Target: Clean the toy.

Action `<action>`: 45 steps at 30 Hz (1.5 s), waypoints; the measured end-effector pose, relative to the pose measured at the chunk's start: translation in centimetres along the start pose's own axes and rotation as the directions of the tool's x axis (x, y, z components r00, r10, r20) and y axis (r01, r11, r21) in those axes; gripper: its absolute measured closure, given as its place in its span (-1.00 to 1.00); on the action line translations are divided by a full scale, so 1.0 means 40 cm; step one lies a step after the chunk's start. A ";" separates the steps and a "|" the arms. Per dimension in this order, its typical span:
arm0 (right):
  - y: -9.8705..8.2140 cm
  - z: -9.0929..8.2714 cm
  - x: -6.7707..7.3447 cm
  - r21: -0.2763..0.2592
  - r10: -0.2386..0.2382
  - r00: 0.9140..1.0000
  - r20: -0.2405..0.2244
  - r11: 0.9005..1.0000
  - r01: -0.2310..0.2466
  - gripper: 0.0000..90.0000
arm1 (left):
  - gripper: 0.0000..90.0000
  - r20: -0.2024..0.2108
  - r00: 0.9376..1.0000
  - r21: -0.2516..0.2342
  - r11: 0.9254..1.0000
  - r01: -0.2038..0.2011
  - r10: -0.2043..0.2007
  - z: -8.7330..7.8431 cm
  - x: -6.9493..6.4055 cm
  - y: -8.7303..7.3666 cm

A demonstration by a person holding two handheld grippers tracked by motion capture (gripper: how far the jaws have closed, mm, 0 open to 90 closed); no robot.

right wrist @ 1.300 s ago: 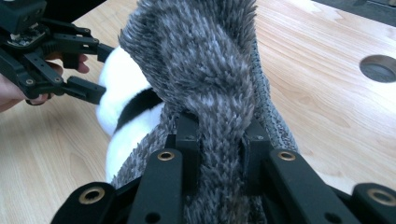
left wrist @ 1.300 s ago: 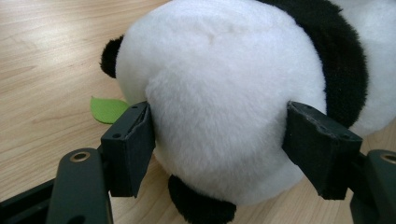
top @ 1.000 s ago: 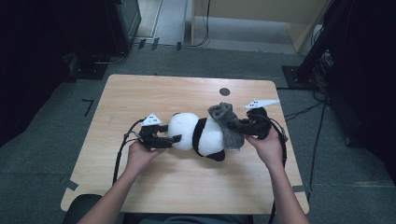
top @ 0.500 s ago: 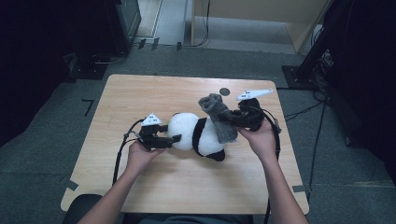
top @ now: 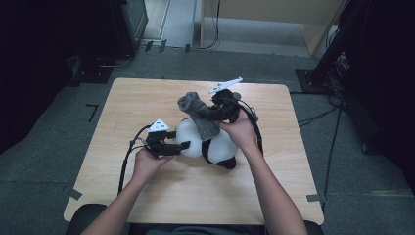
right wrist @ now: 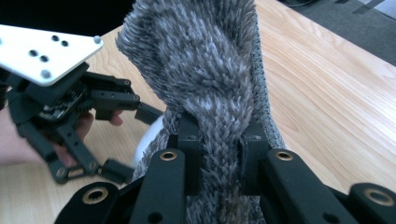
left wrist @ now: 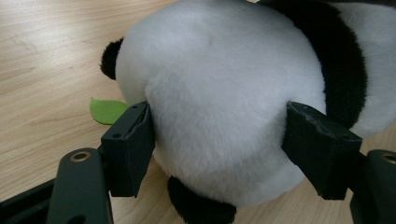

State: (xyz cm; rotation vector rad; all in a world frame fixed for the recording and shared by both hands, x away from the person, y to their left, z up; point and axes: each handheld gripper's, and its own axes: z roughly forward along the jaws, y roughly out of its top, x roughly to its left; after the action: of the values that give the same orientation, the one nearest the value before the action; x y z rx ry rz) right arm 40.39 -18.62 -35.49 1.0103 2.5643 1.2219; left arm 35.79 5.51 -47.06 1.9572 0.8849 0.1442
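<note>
The tabletop (top: 147,205) carries a plush panda (top: 215,147) lying near its middle, a little toward the right edge, and that toy has not shifted over the last second. What has changed is the grey knitted sock (top: 198,115): a second ago it sat low against the panda's right end, and now it has been drawn up and toward the far edge, so it stands as a raised flap over the toy's body. The right tongs (top: 208,113) are clamped tight on the sock's fabric, pads pinching the knit. The left tongs (top: 182,145) have kept their place, pressed on either side of the panda's white head, pinning it down. I judge the sock is being peeled off the toy, with a small green leaf (left wrist: 106,110) lying by its ear.
</note>
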 end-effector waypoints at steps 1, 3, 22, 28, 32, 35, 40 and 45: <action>0.006 0.012 0.001 0.003 -0.004 1.000 -0.003 1.000 0.004 0.71 | -0.40 0.000 1.000 0.000 1.000 -0.001 0.001 0.000 0.000 0.000; 0.018 0.034 0.004 0.015 -0.009 1.000 -0.010 1.000 0.009 0.71 | -0.40 -0.001 1.000 0.000 1.000 -0.001 0.001 0.000 0.000 0.000; 0.034 0.171 0.028 0.124 -0.011 0.998 -0.056 0.992 0.018 0.71 | -0.40 0.000 1.000 0.004 1.000 -0.001 0.001 0.001 -0.001 -0.001; 0.019 0.154 0.023 0.124 -0.001 0.999 -0.053 0.992 0.007 0.71 | -0.40 0.001 1.000 0.003 1.000 -0.001 0.001 0.002 -0.001 -0.001; 0.006 0.134 0.014 0.128 0.008 0.998 -0.054 0.992 -0.001 0.71 | -0.40 0.000 1.000 0.002 1.000 -0.004 0.004 0.002 0.000 -0.001; -0.003 0.118 0.008 0.125 0.009 0.999 -0.047 0.992 -0.003 0.71 | -0.40 0.000 1.000 0.002 1.000 -0.003 0.003 0.002 0.000 -0.002; -0.026 0.082 0.001 0.109 0.004 1.000 -0.023 0.994 -0.002 0.70 | -0.40 0.002 1.000 -0.004 1.000 0.002 -0.002 0.003 -0.001 -0.002; -0.048 0.043 -0.009 0.085 0.019 1.000 -0.007 0.996 -0.019 0.70 | -0.40 0.001 1.000 -0.005 1.000 0.003 -0.003 0.003 -0.001 -0.002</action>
State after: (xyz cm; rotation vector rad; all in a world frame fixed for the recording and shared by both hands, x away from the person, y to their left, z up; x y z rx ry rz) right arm 40.34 -18.61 -38.07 1.0507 2.6391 1.1321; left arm 35.76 5.40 -47.18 1.9507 0.8858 0.1438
